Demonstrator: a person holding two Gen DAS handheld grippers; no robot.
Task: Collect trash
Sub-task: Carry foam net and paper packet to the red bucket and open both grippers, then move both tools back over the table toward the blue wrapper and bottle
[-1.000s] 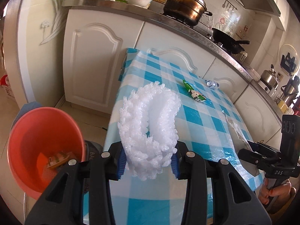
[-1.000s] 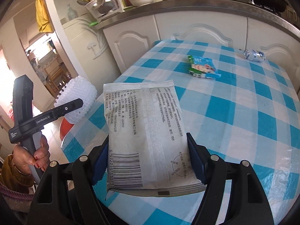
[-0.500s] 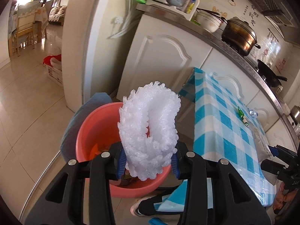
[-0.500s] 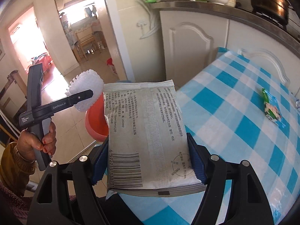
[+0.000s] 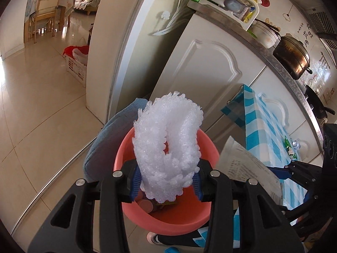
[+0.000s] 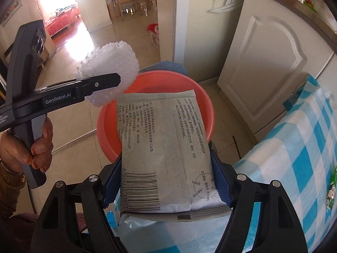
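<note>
Left gripper (image 5: 166,184) clamps foam (image 5: 168,145), right gripper (image 6: 166,184) clamps a packet (image 6: 164,147); both trash pieces hang over the bin (image 6: 105,126), unreleased. Bin holds scraps already; a green wrapper (image 6: 330,194) remains on the counter (image 6: 294,151).

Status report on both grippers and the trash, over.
Left gripper shut on foam net, right gripper shut on packet. Both over orange basin. Nothing blocking.
</note>
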